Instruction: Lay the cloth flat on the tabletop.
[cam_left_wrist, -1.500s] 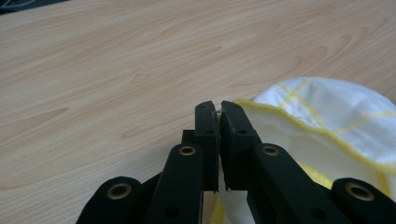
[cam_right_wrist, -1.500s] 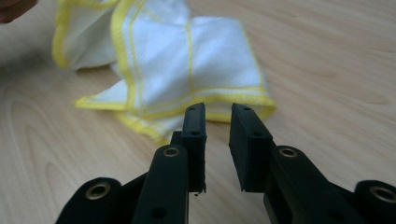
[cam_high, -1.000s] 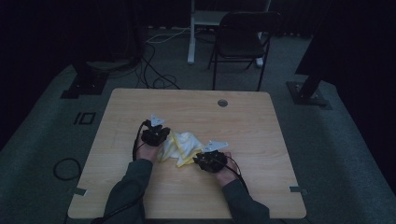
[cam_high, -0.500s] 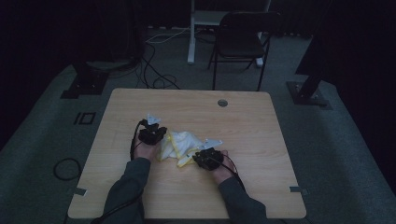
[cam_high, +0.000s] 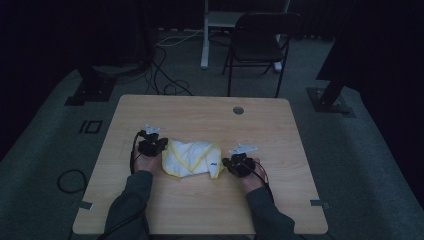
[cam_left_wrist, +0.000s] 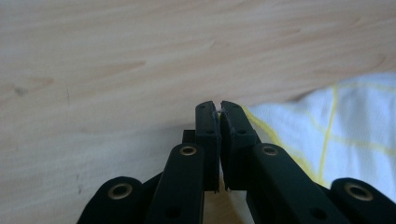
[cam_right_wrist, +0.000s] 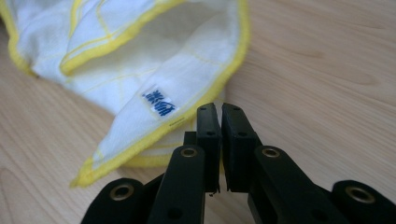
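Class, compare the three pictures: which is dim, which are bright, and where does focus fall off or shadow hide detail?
High view: dim and murky, the floor beyond the table nearly black, the cloth the brightest thing. Left gripper view: evenly lit wood, the left tool fairly sharp at its tips, soft near the lens. Right gripper view: bright, the cloth's blue label blurred, the right tool dark with little surface detail.

cloth (cam_high: 191, 159): white, with a yellow hem and thin yellow grid lines
label (cam_right_wrist: 159, 103): white patch on the cloth with blue print
table (cam_high: 200, 112): pale wood with a light grain
left tool (cam_left_wrist: 219, 108): black, with brass-coloured rivets
right tool (cam_right_wrist: 220, 108): black, same brass-coloured rivets
sleeves (cam_high: 127, 205): dark grey-green
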